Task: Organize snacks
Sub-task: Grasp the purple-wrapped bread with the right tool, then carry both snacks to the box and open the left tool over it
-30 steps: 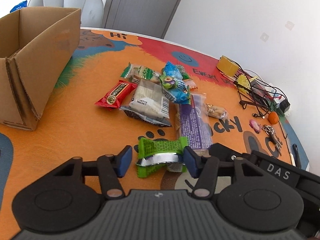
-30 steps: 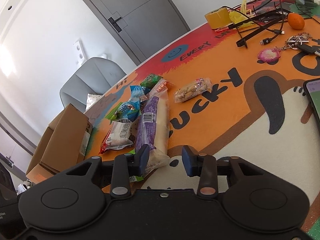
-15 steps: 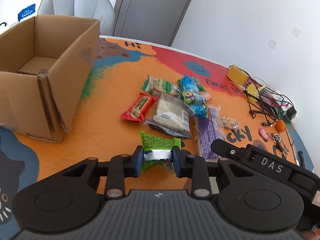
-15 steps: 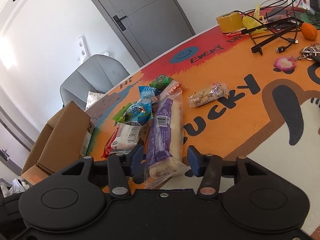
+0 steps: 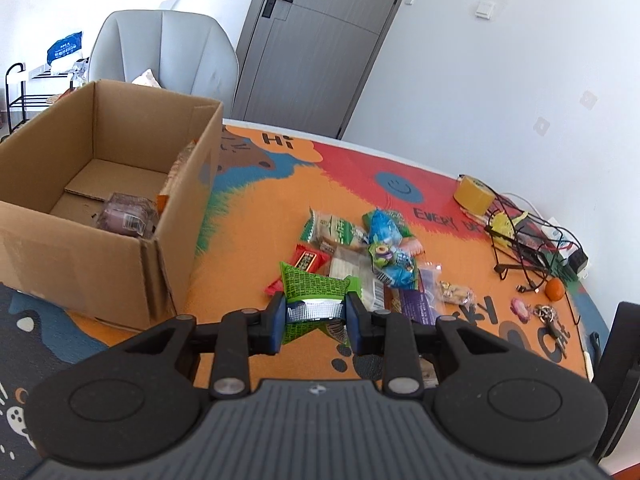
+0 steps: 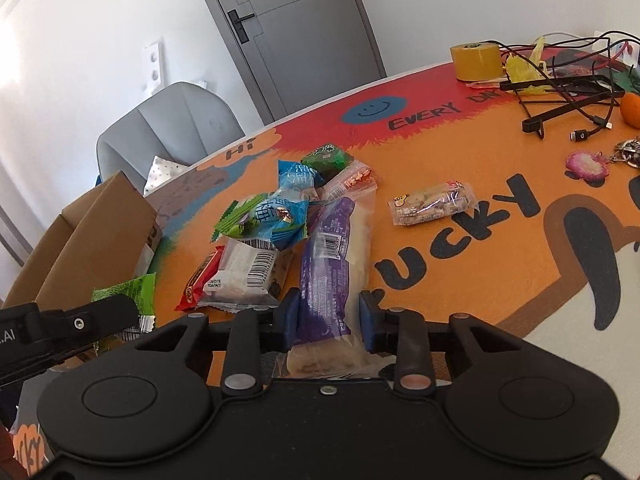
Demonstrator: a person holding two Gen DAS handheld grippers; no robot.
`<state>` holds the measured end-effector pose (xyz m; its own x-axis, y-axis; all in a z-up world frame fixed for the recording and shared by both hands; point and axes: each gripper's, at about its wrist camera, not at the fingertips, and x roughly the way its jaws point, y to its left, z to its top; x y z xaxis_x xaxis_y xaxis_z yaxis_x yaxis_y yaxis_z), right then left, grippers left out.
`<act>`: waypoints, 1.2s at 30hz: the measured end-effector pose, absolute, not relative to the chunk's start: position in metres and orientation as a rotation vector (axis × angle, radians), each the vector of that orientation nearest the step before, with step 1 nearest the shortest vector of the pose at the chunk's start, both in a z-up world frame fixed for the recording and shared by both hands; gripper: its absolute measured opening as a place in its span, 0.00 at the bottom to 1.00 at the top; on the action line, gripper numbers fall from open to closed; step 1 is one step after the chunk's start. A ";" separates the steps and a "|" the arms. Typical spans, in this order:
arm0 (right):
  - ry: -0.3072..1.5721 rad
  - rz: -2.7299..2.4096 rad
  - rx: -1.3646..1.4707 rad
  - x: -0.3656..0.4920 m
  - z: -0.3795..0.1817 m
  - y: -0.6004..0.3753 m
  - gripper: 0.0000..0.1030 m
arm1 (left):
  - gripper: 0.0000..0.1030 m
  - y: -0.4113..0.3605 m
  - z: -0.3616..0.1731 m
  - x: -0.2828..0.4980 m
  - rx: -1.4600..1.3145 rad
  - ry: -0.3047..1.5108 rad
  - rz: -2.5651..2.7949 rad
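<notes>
L gripper (image 5: 316, 317) clamped on green pack (image 5: 312, 288), pads pinching its silver crimped middle; pack held off the desk (image 5: 256, 216), between box (image 5: 100, 216) and snack pile (image 5: 360, 256). Lower part of pack hidden behind gripper body. In R view only a corner of green pack (image 6: 132, 292) shows behind the L tool's black arm.

R gripper (image 6: 330, 322) straddles the purple pack (image 6: 328, 272), blue pads at both its sides; looks closed onto it but contact not certain, near end of pack cut off under gripper body. Can't tell if pack is lifted or lying on desk.

Box open-topped, at L edge of desk; inside, one clear-wrapped purplish item (image 5: 126, 220), label unreadable, plus an orange bit by the inner wall, mostly hidden.

Pile: red bar (image 6: 200, 278) half under white pack (image 6: 248, 272), blue packs (image 6: 288, 208) overlapping, green ones partly buried. Nut bar (image 6: 434, 202) lies apart, R of pile.

Far desk edge: tape roll (image 6: 476, 60), cable tangle (image 6: 568, 76), orange (image 5: 555, 289) (cut off at frame edge in R view), pink charm (image 6: 588, 164) w/ keys. Chair (image 5: 160, 56) and door (image 5: 320, 44) behind.
</notes>
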<state>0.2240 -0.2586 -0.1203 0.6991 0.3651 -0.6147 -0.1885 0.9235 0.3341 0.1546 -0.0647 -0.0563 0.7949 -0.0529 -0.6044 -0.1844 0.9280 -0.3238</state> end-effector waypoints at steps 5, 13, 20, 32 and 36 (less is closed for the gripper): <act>0.715 0.304 0.307 0.214 -0.117 -0.265 0.28 | 0.29 -0.059 -0.051 0.150 -0.385 0.635 0.079; 0.645 0.312 0.339 0.200 -0.094 -0.277 0.28 | 0.29 -0.052 -0.035 0.142 -0.385 0.587 0.103; 0.604 0.323 0.363 0.194 -0.080 -0.277 0.28 | 0.29 -0.041 -0.015 0.133 -0.388 0.555 0.102; 0.556 0.360 0.310 0.193 -0.054 -0.245 0.27 | 0.29 -0.006 0.009 0.124 -0.370 0.482 0.137; 0.550 0.370 0.296 0.195 -0.048 -0.231 0.27 | 0.29 0.007 0.014 0.125 -0.367 0.461 0.152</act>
